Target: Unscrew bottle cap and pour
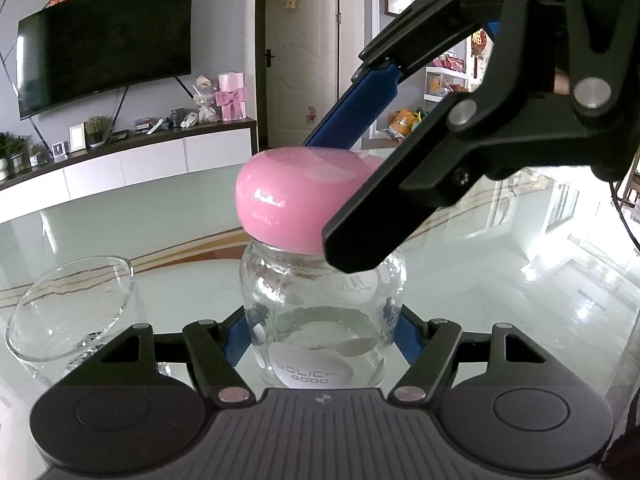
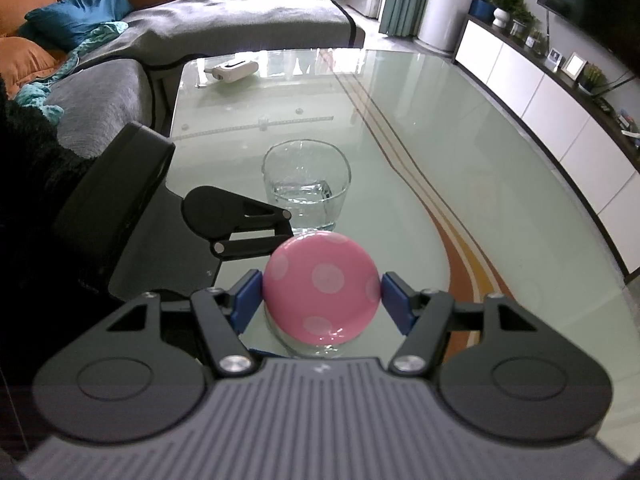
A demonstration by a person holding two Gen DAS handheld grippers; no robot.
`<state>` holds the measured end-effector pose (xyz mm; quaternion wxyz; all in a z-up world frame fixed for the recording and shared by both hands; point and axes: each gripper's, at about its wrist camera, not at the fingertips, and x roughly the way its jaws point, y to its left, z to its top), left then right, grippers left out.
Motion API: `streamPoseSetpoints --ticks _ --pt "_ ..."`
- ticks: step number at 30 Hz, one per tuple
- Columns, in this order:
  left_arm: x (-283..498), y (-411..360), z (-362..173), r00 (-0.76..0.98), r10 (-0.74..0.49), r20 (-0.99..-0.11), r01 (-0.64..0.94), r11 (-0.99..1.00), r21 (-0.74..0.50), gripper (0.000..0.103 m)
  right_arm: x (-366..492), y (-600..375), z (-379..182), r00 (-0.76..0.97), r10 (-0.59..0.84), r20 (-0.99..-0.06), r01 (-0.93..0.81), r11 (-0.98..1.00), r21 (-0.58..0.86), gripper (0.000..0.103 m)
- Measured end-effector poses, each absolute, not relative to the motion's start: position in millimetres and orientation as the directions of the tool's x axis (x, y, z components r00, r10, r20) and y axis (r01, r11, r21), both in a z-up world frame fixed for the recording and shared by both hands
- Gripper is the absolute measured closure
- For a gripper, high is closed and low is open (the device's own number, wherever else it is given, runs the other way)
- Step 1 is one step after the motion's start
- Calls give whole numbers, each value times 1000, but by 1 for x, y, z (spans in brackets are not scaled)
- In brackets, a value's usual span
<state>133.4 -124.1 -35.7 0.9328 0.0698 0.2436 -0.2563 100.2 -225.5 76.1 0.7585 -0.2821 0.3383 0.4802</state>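
Note:
A clear glass bottle (image 1: 320, 320) with a pink dotted cap (image 1: 292, 200) stands upright on the glass table. My left gripper (image 1: 322, 332) is shut on the bottle's body, blue pads on both sides. My right gripper (image 2: 322, 296) comes down from above and is shut on the cap (image 2: 322, 292), its blue pads touching the cap's left and right edges. In the left wrist view the right gripper's fingers (image 1: 360, 236) cover the cap's right side. A clear drinking glass (image 2: 306, 184) with a little water stands just beyond the bottle; it also shows in the left wrist view (image 1: 68, 312) at lower left.
The glossy green glass table (image 2: 400, 140) has a curved front edge with orange stripes. A white remote-like device (image 2: 234, 70) lies at its far end. A grey sofa (image 2: 240, 20) is beyond the table, a white TV cabinet (image 1: 140, 164) along the wall.

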Motion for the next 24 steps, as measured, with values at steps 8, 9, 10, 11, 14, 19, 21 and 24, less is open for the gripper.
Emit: streamPoseSetpoints --ticks 8,9,10,11,14,19,21,24 --pt "137 -122 -36 761 -425 -490 489 872 5 29 104 -223 75 310 541 -782 -921 374 -106 38" --pt "138 -121 -36 764 -421 -490 485 875 4 29 104 -221 75 309 542 -782 -922 372 -108 38" --pt "138 -121 -36 765 -417 -490 481 877 5 29 105 -221 75 308 543 -781 -923 369 -107 38" --pt "137 -120 -36 767 -415 -490 479 878 6 29 106 -221 75 306 543 -782 -924 366 -108 38" --pt "137 -120 -35 768 -413 -489 476 879 6 29 108 -220 76 299 542 -785 -928 356 -108 38" --pt "133 -122 -35 773 -406 -487 468 884 6 29 109 -220 76 291 543 -788 -936 331 -118 38" --pt "133 -123 -35 774 -406 -486 467 884 6 29 108 -219 76 294 538 -790 -937 327 -126 38" --pt "132 -123 -36 775 -405 -485 466 885 6 29 105 -215 77 309 528 -791 -933 328 -145 36"
